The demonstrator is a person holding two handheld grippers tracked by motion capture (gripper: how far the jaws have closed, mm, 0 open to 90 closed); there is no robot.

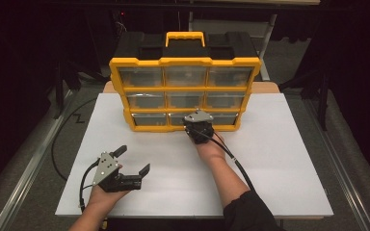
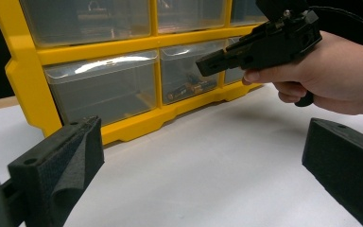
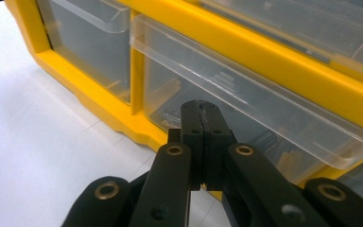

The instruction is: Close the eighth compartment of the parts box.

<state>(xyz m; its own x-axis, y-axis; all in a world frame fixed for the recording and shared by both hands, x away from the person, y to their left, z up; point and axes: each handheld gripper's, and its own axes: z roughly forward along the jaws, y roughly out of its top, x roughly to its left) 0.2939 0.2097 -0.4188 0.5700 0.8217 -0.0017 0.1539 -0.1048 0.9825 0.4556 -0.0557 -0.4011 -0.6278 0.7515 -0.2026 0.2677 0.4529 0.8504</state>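
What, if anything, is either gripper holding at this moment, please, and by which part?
Nothing is held. The right gripper is shut on itself at the bottom middle drawer of the yellow organizer; the left gripper stands open over the table.

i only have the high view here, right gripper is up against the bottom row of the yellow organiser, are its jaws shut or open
Observer: Shut. In the right gripper view the right gripper has its pads pressed together with nothing between them, just below the lip of the bottom middle drawer.
Operator: anything inside that drawer
Observer: Yes, the left gripper view shows what look like batteries lying in it.
Operator: and the left gripper
Observer: Open, the left gripper holds nothing above the white table.
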